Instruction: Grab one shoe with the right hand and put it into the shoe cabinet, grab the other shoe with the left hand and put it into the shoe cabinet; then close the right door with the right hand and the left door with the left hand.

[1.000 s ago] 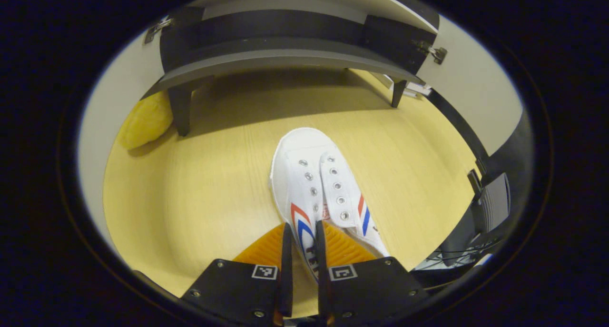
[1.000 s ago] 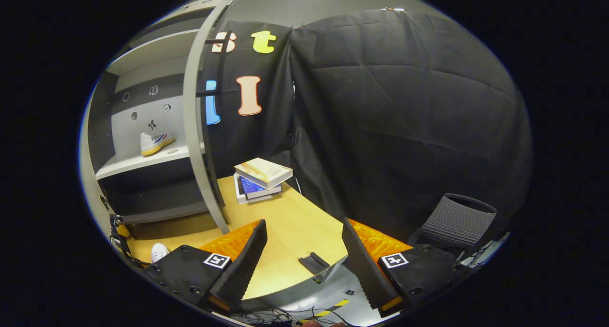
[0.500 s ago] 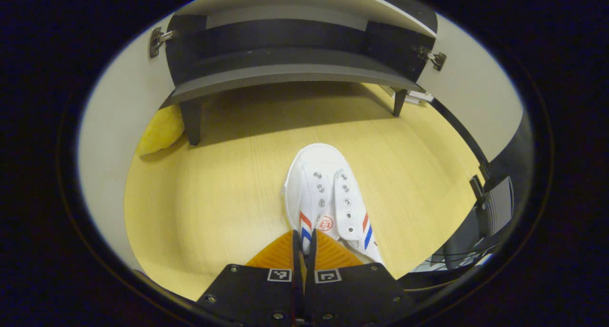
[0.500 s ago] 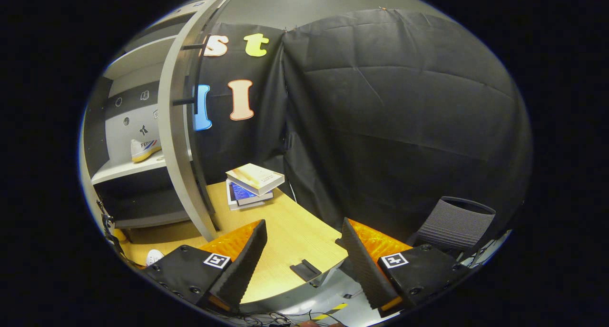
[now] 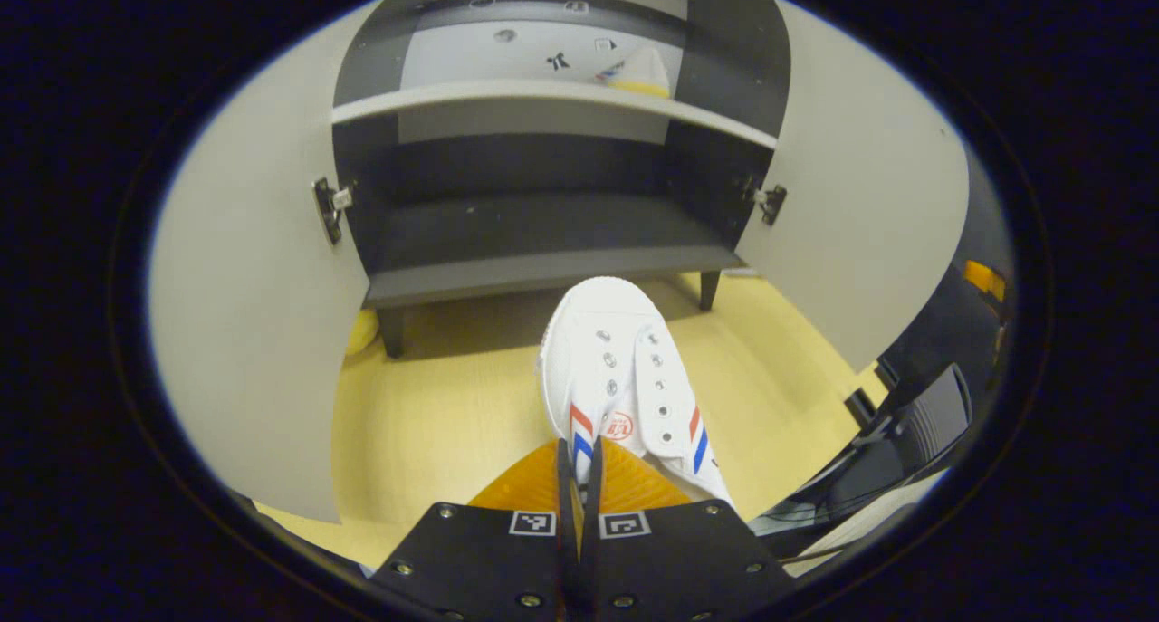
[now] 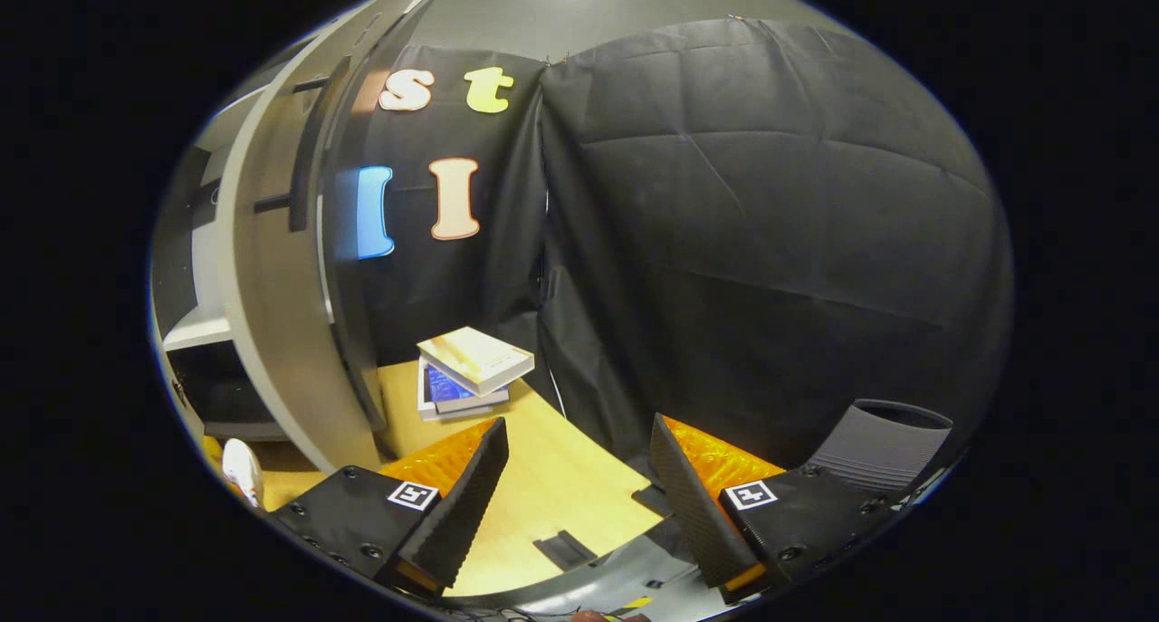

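Left jaws pinch the shoe point(image 5: 616, 368) above the wooden table point(image 5: 435, 423); right jaws gape wide.

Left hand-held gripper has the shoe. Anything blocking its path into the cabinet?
Nothing visible. The left hand-held gripper holds the white shoe facing the shoe cabinet; both doors stand wide open, and the lower shelf ahead looks bare.

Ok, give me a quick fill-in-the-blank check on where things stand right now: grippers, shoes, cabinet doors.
1. The left gripper is shut on a white ____.
2. The other shoe already sits on the cabinet's ____ shelf.
3. The right gripper is ____ and holds nothing.
4. Both cabinet doors, left door and right door, stand ____.

Missing words: shoe; upper; open; open
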A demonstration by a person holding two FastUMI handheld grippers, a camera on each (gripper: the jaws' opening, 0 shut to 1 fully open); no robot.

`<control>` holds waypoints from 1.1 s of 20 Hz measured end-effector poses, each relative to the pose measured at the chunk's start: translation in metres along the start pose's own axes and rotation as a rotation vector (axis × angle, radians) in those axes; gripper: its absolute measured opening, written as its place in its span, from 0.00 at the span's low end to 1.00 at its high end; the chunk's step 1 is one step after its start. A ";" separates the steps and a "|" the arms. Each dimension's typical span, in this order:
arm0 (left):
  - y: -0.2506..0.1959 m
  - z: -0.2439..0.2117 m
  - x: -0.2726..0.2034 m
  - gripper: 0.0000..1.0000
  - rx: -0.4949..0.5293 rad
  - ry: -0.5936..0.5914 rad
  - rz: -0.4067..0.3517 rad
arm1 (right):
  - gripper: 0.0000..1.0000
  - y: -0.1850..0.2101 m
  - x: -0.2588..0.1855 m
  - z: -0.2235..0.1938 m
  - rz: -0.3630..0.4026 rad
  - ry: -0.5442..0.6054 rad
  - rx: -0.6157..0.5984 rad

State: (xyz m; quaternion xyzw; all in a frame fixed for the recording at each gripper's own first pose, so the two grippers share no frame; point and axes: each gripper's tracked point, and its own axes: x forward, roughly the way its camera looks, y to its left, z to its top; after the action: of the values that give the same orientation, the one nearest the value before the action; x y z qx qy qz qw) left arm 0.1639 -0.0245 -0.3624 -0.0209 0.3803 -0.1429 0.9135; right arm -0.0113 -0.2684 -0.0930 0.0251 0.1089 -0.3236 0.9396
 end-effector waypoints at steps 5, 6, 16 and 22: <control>0.005 -0.002 0.002 0.02 -0.068 -0.172 0.005 | 0.97 -0.001 0.043 0.023 0.016 -0.043 0.039; 0.003 -0.004 0.001 0.02 -0.081 -0.220 0.023 | 1.00 0.000 0.050 0.025 0.019 -0.048 0.030; 0.000 -0.003 -0.005 0.02 -0.014 -0.448 0.140 | 0.99 0.024 0.084 0.016 0.078 -0.005 0.059; 0.002 0.001 -0.009 0.02 0.058 -0.554 0.166 | 0.97 0.001 0.084 0.022 0.030 -0.010 0.088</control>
State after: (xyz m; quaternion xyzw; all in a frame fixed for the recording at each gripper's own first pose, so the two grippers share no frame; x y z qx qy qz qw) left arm 0.1592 -0.0197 -0.3552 -0.0018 0.1126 -0.0674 0.9914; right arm 0.0582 -0.3206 -0.0897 0.0665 0.0897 -0.3138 0.9429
